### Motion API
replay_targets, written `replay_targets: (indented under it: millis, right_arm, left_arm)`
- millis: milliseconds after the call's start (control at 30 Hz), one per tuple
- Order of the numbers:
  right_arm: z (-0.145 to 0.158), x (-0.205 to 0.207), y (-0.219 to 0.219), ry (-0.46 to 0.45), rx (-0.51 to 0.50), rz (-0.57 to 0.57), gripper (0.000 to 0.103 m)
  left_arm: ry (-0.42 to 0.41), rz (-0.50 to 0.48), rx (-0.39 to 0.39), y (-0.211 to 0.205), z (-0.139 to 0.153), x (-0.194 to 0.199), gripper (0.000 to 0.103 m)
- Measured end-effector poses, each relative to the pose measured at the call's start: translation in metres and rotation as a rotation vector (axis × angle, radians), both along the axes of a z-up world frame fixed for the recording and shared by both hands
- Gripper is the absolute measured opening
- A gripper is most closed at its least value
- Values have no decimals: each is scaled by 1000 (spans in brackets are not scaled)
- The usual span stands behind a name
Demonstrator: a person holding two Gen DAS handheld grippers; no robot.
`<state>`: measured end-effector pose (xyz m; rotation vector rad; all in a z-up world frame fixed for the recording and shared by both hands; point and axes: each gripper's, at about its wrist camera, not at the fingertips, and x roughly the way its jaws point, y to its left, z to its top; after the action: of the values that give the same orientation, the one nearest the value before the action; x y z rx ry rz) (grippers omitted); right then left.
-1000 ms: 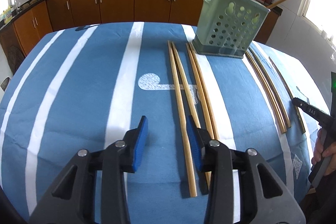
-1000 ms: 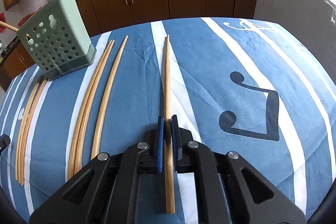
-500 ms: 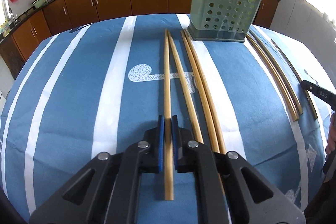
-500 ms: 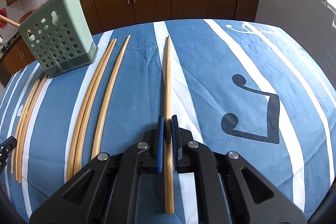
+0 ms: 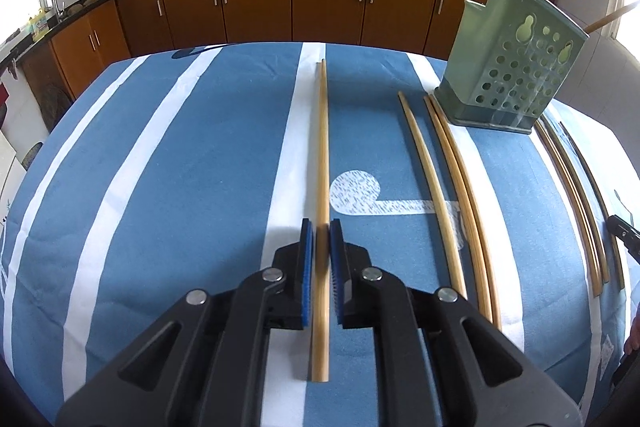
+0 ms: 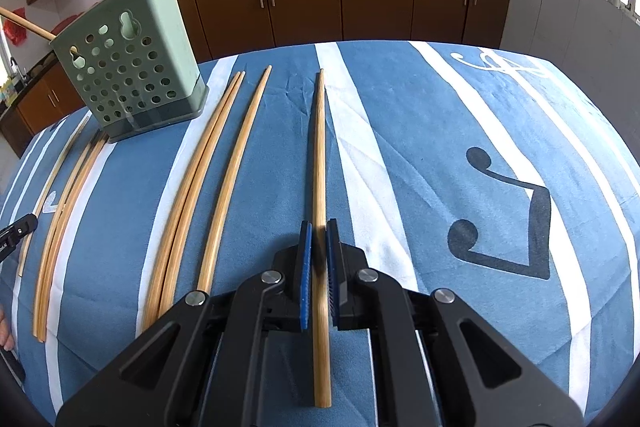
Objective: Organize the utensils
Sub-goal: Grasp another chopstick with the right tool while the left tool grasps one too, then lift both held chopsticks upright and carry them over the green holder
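Chopsticks sit one in each gripper: the left gripper (image 5: 321,227) pinches a chopstick (image 5: 322,147) between its blue ribbed pads, and the right gripper (image 6: 319,229) clamps another (image 6: 319,155) the same way. Each is held near its thick end, so the thin tip leads, probably to feed it into the holder (image 5: 508,67). That holder is pale green plastic, boxy, with round holes in its wall, and stands on the blue-and-white striped cloth (image 5: 180,187). Loose sticks (image 6: 224,179) lie beside it in rows: slim, smooth, tan, likely bamboo. Whether either held stick is clear of the cloth is hard to tell.
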<state>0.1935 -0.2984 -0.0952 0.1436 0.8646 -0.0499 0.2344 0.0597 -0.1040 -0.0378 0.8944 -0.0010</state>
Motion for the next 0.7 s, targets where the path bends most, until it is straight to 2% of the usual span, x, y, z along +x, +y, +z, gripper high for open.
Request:
replay_targets:
  millis: [400,633,700]
  right_arm:
    - [0,-3,1,1,-2,-2,8]
    - [0,-19,2,3,-9,20,8]
    - [0,-21,3,2,-10,25,8]
  left_arm:
    - [0,-2,-6,0,1,-1,12]
    - [4,-24,23,-2,1,-19,12]
    - [4,-27,23,-3,1,-22,9]
